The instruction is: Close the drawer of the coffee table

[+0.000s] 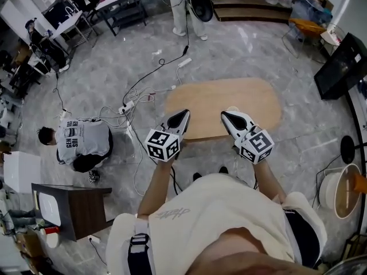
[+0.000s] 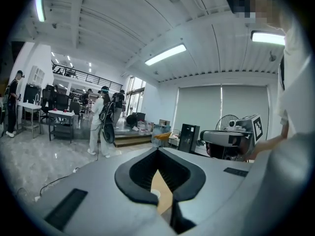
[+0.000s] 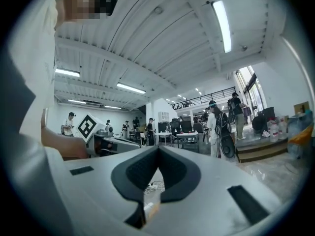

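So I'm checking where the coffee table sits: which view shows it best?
The head view: the coffee table shows its whole wooden top from above. The left gripper view catches only a tan sliver past its jaws; the right gripper view barely a scrap.

The coffee table (image 1: 229, 96) stands mid-floor, with the left gripper (image 1: 184, 115) and the right gripper (image 1: 225, 115) side by side over its near edge. Left of it lie cables (image 1: 129, 105), then a crouching person (image 1: 80, 145) — and nearer, a cabinet (image 1: 80, 208). Behind the table stands another person (image 1: 186, 10); a screen (image 1: 344, 67) sits to its right.
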